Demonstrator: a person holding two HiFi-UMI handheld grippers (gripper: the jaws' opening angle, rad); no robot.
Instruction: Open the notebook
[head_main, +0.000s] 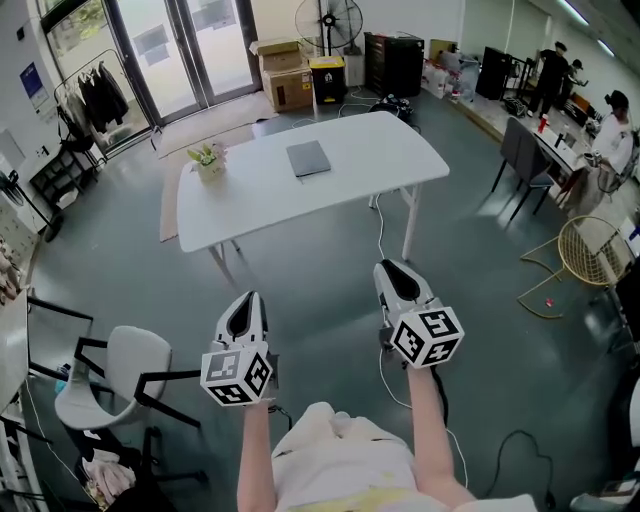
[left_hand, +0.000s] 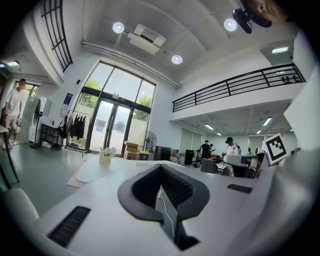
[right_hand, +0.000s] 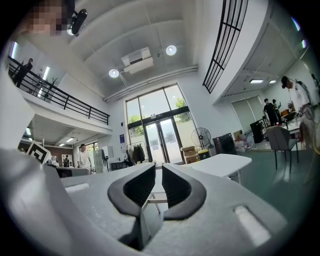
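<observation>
Head view: closed notebook (head_main: 308, 158) lies near the table's (head_main: 400, 165) far edge, well ahead.
Both empty: left tongs (head_main: 245, 305) pressed together, right tongs (head_main: 392, 270) barely parted; the notebook's long axis runs away, roughly midway between them.

White table (head_main: 370, 160) mid-room w/ a small potted plant (head_main: 208, 160) near its left end. Behind it: cardboard boxes (head_main: 285, 75), a yellow-lidded bin (head_main: 327, 78), a standing fan (head_main: 329, 20) and a black cabinet (head_main: 395, 62). Glass doors (head_main: 190, 45) at the back, clothes rack (head_main: 95, 95) far left. White chair (head_main: 125, 365) bottom left. Right side: grey chair (head_main: 522, 150) and gold wire chair (head_main: 590, 250), w/ people (head_main: 555, 70) at benches beyond.
</observation>
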